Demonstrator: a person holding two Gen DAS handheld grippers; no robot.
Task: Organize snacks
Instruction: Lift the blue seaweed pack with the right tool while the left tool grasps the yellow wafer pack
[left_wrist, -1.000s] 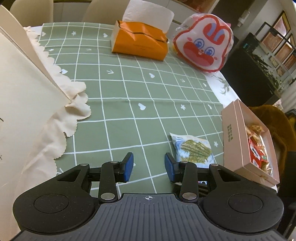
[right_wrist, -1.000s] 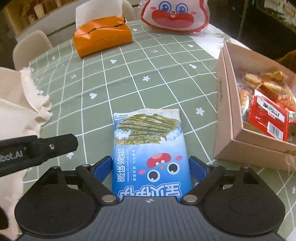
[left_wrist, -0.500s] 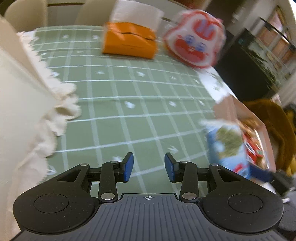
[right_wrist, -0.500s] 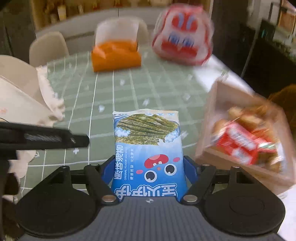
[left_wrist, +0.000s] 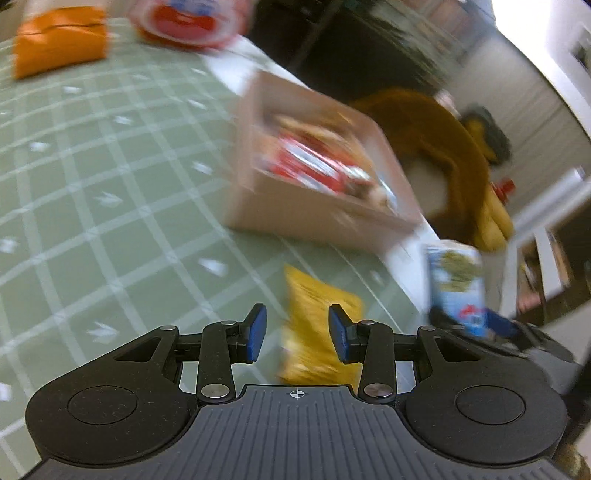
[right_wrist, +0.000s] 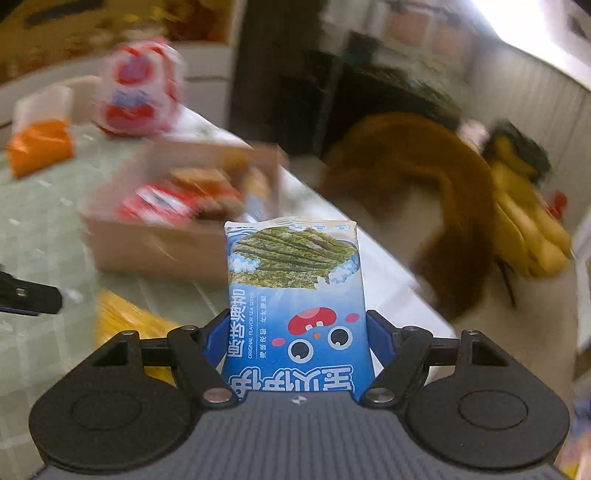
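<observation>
Two wrist views, both blurred by motion, look down across a table (left_wrist: 92, 206) covered with a green checked cloth.

The right tongs (right_wrist: 295, 341) hold one blue seaweed snack packet (right_wrist: 295, 295) upright, lifted above the table. Their blue pads press on its two side edges, so the jaws stand fairly wide, gripping across the packet's width. In the left view the same packet (left_wrist: 456, 280) appears at the right, off the table's near right edge, just right of the box.

The left tongs (left_wrist: 297, 334) are partly open and hold nothing. One yellow snack bag (left_wrist: 317, 332) lies flat on the table below them, seen through the gap between their blue pads (left_wrist: 257, 334); whether the pads touch it cannot be told. From the right view the yellow bag (right_wrist: 125, 325) lies at the near left, with the tip of the left tongs (right_wrist: 29, 295) just left of it.

One open pink cardboard box (left_wrist: 317, 218) sits beyond the yellow bag, toward the table's right edge. It holds several red and golden wrapped snacks, too blurred to count.

At the far end of the table are one orange tissue pouch (left_wrist: 59, 40) and one red-and-white rabbit-face bag (left_wrist: 188, 18). One brown and yellow plush toy (right_wrist: 461, 206) lies off the table at the right.
</observation>
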